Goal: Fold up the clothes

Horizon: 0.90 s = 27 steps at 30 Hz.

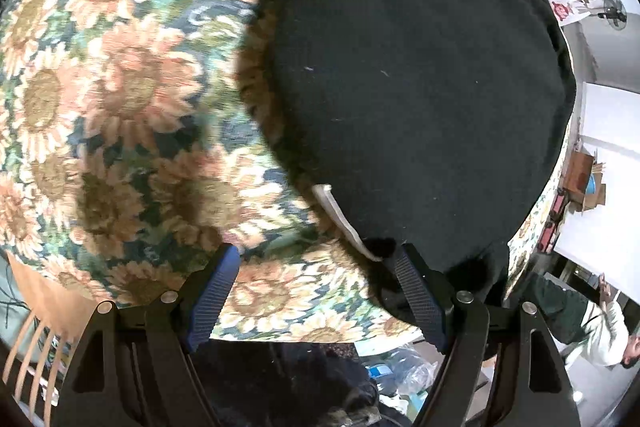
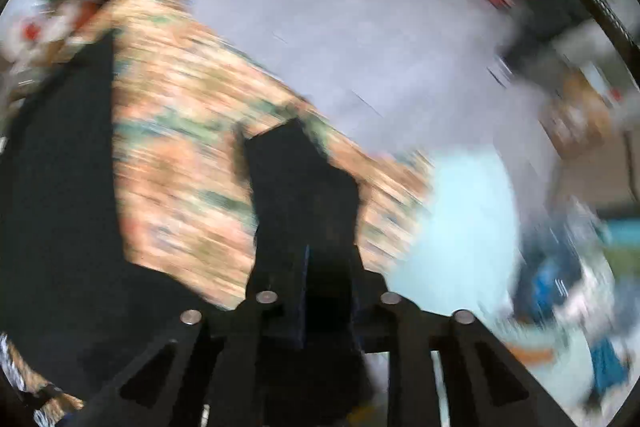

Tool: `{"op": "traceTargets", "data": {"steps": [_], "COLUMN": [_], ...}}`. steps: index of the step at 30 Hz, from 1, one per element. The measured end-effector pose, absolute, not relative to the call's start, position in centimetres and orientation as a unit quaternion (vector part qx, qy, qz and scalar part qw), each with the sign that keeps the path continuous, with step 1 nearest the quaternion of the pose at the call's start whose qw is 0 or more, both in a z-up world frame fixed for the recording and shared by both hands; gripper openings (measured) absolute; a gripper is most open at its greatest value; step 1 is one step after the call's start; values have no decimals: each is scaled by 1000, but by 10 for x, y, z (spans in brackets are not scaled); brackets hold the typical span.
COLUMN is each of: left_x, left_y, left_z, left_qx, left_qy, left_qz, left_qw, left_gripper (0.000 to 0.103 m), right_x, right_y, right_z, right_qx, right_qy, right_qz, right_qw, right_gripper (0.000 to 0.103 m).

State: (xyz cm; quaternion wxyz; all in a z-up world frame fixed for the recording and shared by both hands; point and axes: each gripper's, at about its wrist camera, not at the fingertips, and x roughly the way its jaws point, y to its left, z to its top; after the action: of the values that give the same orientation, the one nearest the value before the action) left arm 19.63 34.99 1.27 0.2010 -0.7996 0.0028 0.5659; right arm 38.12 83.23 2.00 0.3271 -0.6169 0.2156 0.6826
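The left gripper point(image 1: 316, 283) hangs over the near edge of a table under a sunflower cloth point(image 1: 120, 87), its jaws spread wide. One blue-padded finger point(image 1: 214, 291) is over bare cloth; the other sits at the edge of a black garment point(image 1: 420, 87), just beside a white label point(image 1: 344, 219) at its hem. Nothing lies between the pads, so this tool is released.

The garment lies flat on the cloth, filling the right half of the left wrist view and reaching the table's far and right edges. Beyond the table on the right, a person point(image 1: 600, 331) in a pale top stands near cardboard boxes point(image 1: 584, 183) and a fan point(image 1: 614, 13). A wooden chair back point(image 1: 32, 355) shows at the lower left.

The right wrist view is heavily blurred. The right gripper point(image 2: 320, 267) has its jaws drawn close together, and a strip of black fabric point(image 2: 296, 187) rises from between them, so it looks clenched on the garment, though the pads themselves are hidden by dark cloth. More black fabric fills the left of that view, over the blurred floral cloth point(image 2: 180, 147). Grey floor point(image 2: 340, 27) and blurred clutter lie beyond the table edge
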Motion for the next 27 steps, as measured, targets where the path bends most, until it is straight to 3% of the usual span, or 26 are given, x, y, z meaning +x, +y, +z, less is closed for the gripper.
{"op": "traceTargets", "data": {"steps": [1,4,7,9,11,14,18,23,27], "left_x": [197,199,197,194,191,183,144,130,113], "left_y": [352,360,365,363,358,340,329,310,296], "left_z": [12,12,18,23,27,29,13,12,12], "left_qx": [-802,-805,-800,-796,-793,-792,-799,-799,-795], "left_qy": [2,6,16,15,12,2,-26,-31,-63], "left_qz": [563,557,563,569,574,582,581,586,593], "left_qw": [202,204,206,207,204,186,152,134,113], "left_gripper": [80,80,80,80,80,80,80,80,80], "right_x": [394,408,385,371,338,319,281,279,287], "right_y": [838,829,806,796,805,777,755,760,788], "right_z": [14,18,33,43,34,32,-14,-36,-29], "right_qx": [-628,-620,-599,-592,-591,-592,-650,-679,-673], "right_qy": [228,252,208,146,90,49,41,26,-9], "right_qz": [666,676,721,748,762,781,752,718,698], "right_qw": [332,309,279,261,248,191,103,150,245], "right_gripper": [45,53,78,79,87,90,89,87,89]}}
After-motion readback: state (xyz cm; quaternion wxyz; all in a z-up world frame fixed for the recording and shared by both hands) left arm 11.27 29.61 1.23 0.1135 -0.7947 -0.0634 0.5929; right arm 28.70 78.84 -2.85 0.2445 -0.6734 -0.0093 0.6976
